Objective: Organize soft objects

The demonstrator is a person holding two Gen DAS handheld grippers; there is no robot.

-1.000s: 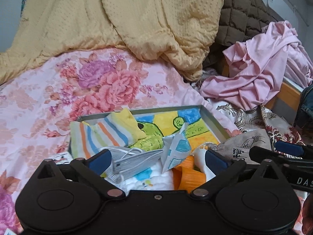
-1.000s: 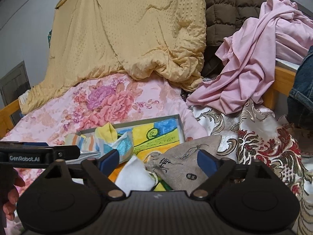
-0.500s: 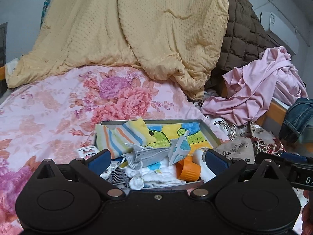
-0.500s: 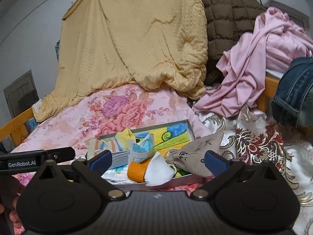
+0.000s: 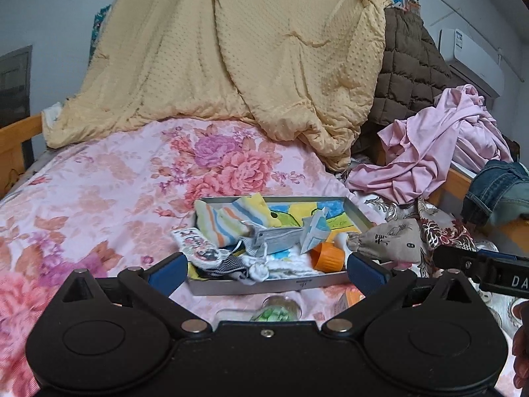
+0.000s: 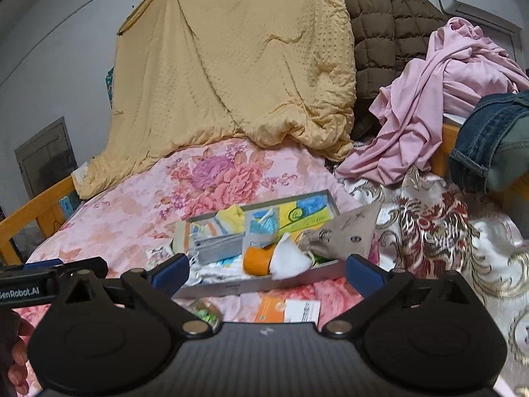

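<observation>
On the far left a wooden bed rail (image 5: pixel 16 139) edges the pink floral bedsheet (image 5: pixel 99 192), and a yellow dotted blanket (image 5: pixel 248 59) hangs behind it. The left gripper (image 5: pixel 266 269) hovers just before the metal tray (image 5: pixel 264 286), its blue-tipped fingers (image 5: pixel 167 268) spread wide with nothing between them. In the tray lie a striped sock (image 5: pixel 221 223), a grey face mask (image 5: pixel 277 236), a folded blue-and-white paper (image 5: pixel 314 231), white cloths (image 5: pixel 284 266) and an orange cap (image 5: pixel 327 258); a patterned sock (image 5: pixel 198 246) hangs over its left rim. A beige drawstring pouch (image 5: pixel 390 240) rests against the tray's right edge. The right gripper (image 6: pixel 267 269) hovers near the tray, fingers (image 6: pixel 363 273) likewise parted and empty. Further right are a pink garment (image 5: pixel 436 145), a brown quilted jacket (image 5: pixel 406 72) and blue jeans (image 5: pixel 496 192)
</observation>
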